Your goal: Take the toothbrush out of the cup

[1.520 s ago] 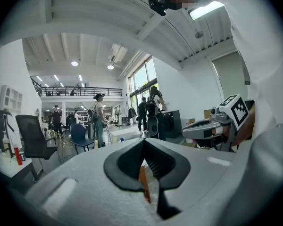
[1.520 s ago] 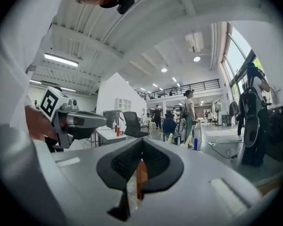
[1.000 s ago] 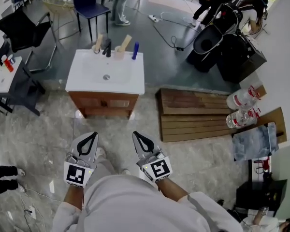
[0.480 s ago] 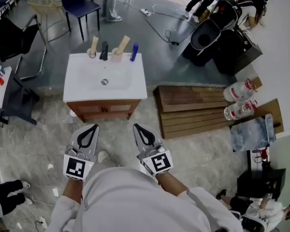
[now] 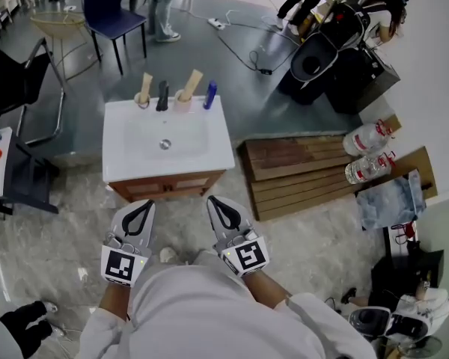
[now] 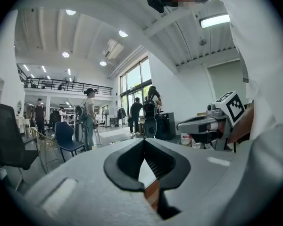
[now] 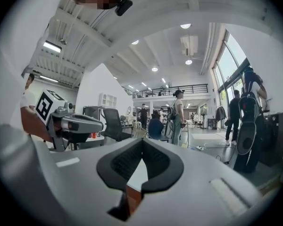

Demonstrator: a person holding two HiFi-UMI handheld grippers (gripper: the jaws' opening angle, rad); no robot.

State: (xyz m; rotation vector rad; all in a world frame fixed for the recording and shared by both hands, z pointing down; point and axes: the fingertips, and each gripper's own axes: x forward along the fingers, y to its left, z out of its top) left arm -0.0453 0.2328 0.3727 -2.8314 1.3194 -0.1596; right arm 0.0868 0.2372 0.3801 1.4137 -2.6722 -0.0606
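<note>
Both your tongs are pinched closed with nothing in them right now. The left gripper [image 5: 144, 205] and right gripper [image 5: 214, 202] sit level out in front of you, well short of the white washbasin on its brown wooden cabinet [image 5: 135, 167].

The stuff you want is along the back rim. A pale pink cup [image 5: 182, 101] has a flat tan toothbrush handle [image 5: 192, 82] leaning out of it, just right of the black tap [image 5: 162, 96]. Heads up: there's a second tan cup [image 5: 142, 100] left of the tap with a similar stick in it, and a blue upright thing [image 5: 209, 94] at the far right that's too small to identify.

So I'd call this the approach. Get close to the cabinet first and spread one pair of jaws before reaching in. Pinch the handle well above the cup's rim and pull along its lean so the cup doesn't tip. The other gripper can steady the cup.
</note>
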